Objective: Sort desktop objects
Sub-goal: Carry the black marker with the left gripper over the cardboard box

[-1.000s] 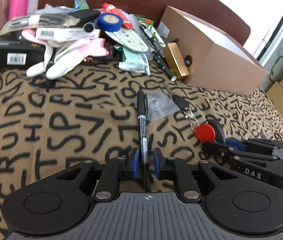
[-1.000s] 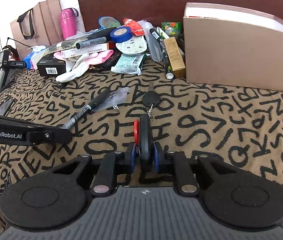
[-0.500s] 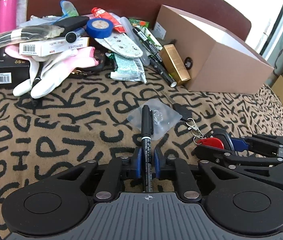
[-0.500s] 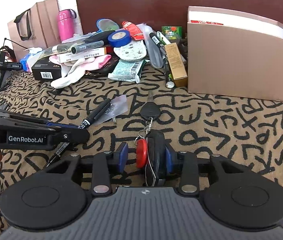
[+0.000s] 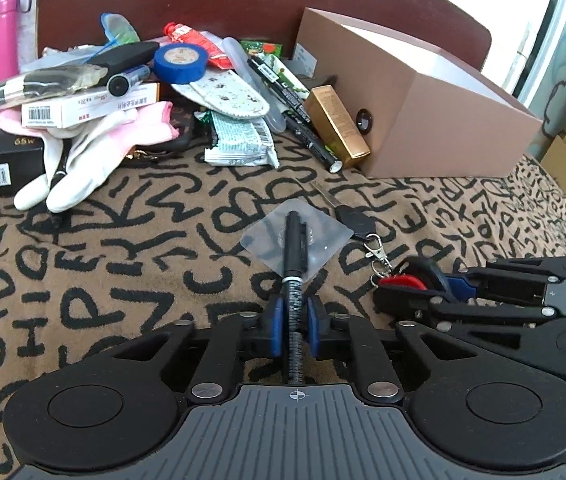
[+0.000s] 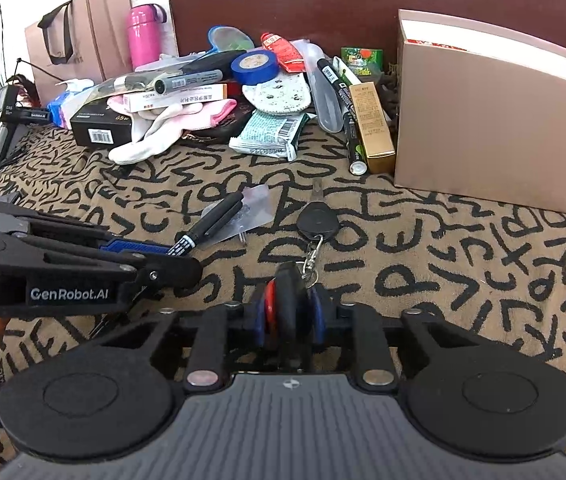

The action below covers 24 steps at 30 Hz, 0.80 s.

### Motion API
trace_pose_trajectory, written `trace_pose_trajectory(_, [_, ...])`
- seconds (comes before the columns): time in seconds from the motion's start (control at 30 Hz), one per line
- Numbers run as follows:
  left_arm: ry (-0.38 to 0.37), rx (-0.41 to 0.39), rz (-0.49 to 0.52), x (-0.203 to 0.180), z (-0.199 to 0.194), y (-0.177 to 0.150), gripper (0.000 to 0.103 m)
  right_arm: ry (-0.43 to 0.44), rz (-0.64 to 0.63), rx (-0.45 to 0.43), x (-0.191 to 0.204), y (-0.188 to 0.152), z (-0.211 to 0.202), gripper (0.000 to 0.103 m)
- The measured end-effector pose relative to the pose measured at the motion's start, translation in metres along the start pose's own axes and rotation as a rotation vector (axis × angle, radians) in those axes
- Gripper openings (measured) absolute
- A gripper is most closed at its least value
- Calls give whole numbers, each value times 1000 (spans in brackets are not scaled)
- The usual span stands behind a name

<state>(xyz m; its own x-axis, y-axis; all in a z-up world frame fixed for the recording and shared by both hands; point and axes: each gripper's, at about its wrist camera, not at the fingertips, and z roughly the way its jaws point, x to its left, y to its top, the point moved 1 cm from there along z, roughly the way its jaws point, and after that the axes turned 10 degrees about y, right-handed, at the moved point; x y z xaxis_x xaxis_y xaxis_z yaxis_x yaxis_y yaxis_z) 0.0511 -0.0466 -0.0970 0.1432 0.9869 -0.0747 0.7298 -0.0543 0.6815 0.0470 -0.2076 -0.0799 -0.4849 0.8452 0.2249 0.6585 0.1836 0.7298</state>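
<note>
- Left gripper [image 5: 294, 322] clamps the black pen [image 5: 294, 256], just before the brown box [image 5: 435, 120]; gripped near its tail, it may pivot
- Right gripper [image 6: 289, 316] pinches the key fob [image 6: 289, 300] nearby; its dangling key [image 6: 317, 220] could snag

Pen [image 5: 294, 248] on plastic bag [image 5: 323, 236], keys [image 5: 357, 222] just right.
</note>
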Motion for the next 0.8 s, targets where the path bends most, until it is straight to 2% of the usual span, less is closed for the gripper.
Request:
trace_pose_trajectory(0.13, [-28,7,-4,-1,-8,0,6,75,86,-26,-6,3,-11,21])
trace_pose_trajectory(0.37, [-67,-69,7,-9,-38,12,6,140,130,-122,-8,16,-45,21])
trace_pose_trajectory(0.63, [-153,-167,22,-22,-65,51,6,110,75,-267,-12,50,-95,21])
trace_pose_trajectory(0.8, [-208,-227,31,-38,-73,83,6,45,9,-345,-22,75,-122,21])
